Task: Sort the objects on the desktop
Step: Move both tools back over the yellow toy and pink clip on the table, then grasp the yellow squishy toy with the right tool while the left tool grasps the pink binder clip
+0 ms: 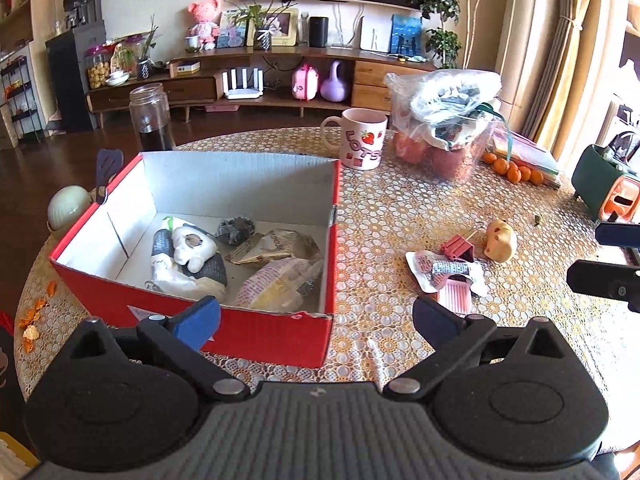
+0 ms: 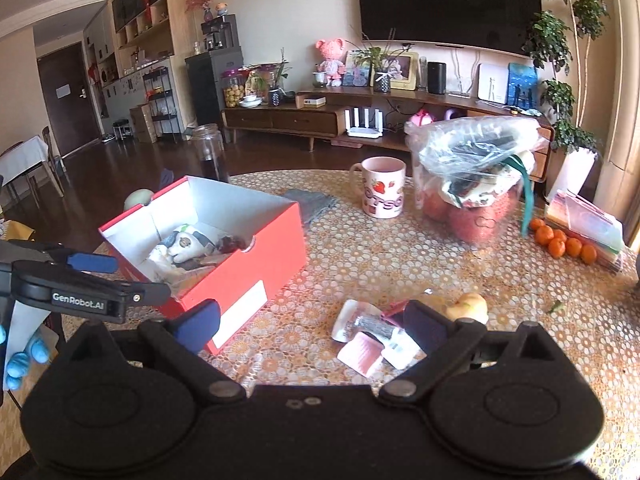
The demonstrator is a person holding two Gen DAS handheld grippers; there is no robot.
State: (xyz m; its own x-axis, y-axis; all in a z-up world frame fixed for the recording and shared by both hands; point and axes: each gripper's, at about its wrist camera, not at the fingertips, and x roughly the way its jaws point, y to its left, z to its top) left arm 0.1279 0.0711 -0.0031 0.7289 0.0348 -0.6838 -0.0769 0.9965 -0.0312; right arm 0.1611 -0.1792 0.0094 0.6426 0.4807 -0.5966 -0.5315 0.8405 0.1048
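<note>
A red cardboard box [image 1: 272, 332] with a white inside stands on the round table and holds several crumpled wrappers [image 1: 276, 248] and a white figurine [image 1: 192, 250]. My left gripper [image 1: 316, 320] hangs open and empty over the box's near right corner. Right of the box lie a small pile of wrappers [image 1: 448, 272], a pink binder clip [image 1: 458, 248] and a yellow cheese-shaped toy [image 1: 500, 240]. My right gripper [image 2: 312, 326] is open and empty above the table, with the wrapper pile [image 2: 368, 336] just ahead of its right finger and the box [image 2: 248, 264] to its left.
A strawberry mug [image 1: 362, 140], a plastic bag of fruit [image 1: 444, 120], tangerines [image 1: 512, 170] and a glass jar [image 1: 150, 116] stand toward the table's far side. Orange peel [image 1: 32, 320] lies at the left edge. A blue-gloved hand [image 2: 24, 356] holds the left gripper.
</note>
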